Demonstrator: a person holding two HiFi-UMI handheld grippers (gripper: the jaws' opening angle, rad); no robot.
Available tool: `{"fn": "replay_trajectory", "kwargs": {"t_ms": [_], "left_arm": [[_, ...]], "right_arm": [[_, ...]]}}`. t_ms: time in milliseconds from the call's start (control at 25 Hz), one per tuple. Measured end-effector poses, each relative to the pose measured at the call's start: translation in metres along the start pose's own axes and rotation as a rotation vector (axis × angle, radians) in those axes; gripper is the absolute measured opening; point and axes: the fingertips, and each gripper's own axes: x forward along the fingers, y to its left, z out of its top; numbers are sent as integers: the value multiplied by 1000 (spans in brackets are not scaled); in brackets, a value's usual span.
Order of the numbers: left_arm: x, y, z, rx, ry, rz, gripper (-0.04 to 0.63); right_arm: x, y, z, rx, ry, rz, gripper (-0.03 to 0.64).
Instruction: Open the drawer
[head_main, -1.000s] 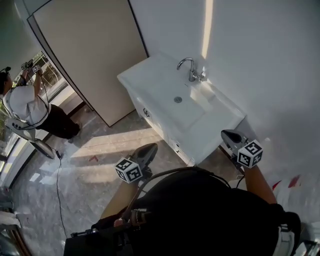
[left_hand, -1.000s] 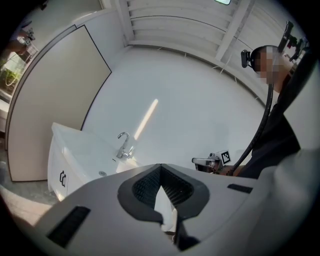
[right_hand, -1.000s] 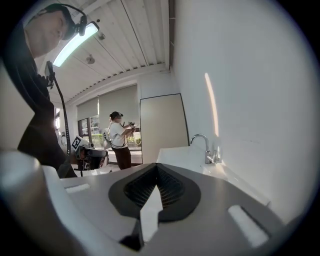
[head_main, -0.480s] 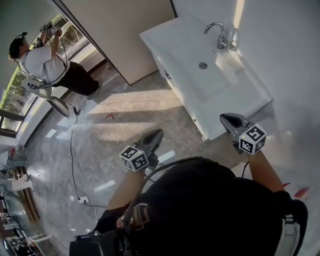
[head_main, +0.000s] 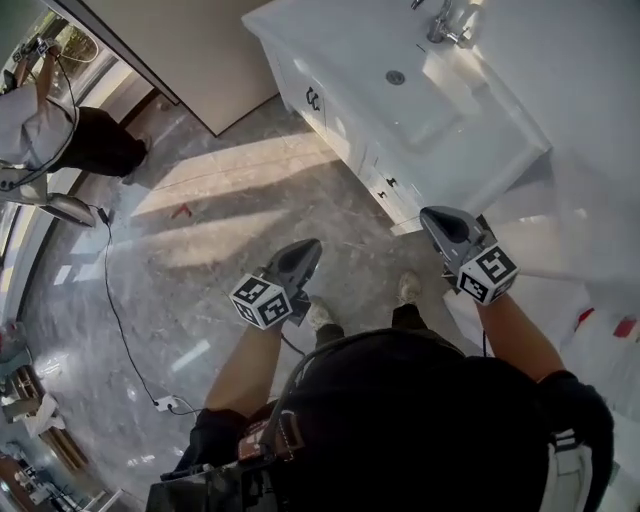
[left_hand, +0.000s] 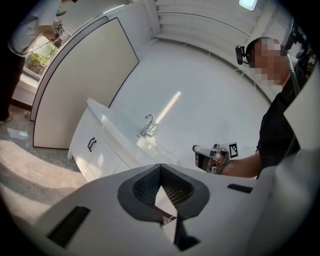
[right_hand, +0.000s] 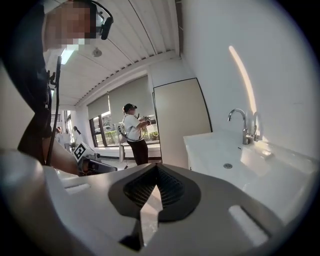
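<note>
A white vanity cabinet (head_main: 345, 125) with a sink (head_main: 400, 75) and a chrome faucet (head_main: 440, 20) stands against the wall at the top of the head view. Its front carries dark handles (head_main: 313, 98), with a smaller pair further right (head_main: 388, 184). My left gripper (head_main: 308, 248) hangs over the floor, well short of the cabinet front, jaws shut and empty. My right gripper (head_main: 432, 218) is near the cabinet's right corner, apart from it, also shut on nothing. The left gripper view shows the cabinet (left_hand: 95, 155) and one handle (left_hand: 91, 144) beyond the closed jaws (left_hand: 160, 167). The right gripper's jaws (right_hand: 157, 169) meet in its own view.
A beige panel (head_main: 190, 50) stands left of the vanity. Another person (head_main: 50, 110) stands at the far left by the windows. A cable (head_main: 120, 320) trails across the grey marble floor. My shoes (head_main: 320, 313) show between the grippers.
Both grippers have sunk lower and come nearer the cabinet front. The view has tipped down, so the vanity sits higher in frame and my feet show.
</note>
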Motion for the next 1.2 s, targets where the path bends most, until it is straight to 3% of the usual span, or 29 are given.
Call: {"fn": "replay_trajectory", "kwargs": {"t_ms": [240, 360, 520, 840, 1200], "left_arm": [[20, 54, -44, -9, 8, 66, 0], [37, 76, -76, -66, -27, 117, 0], [58, 102, -140, -128, 11, 132, 0], [132, 152, -239, -146, 82, 88, 0], [201, 204, -316, -133, 134, 2, 0]], "right_arm": [[42, 37, -62, -9, 56, 126, 2], [54, 38, -101, -1, 84, 167, 2], [61, 41, -158, 20, 93, 191, 2], [58, -6, -273, 56, 111, 101, 2], [71, -57, -382, 92, 105, 9, 2]]}}
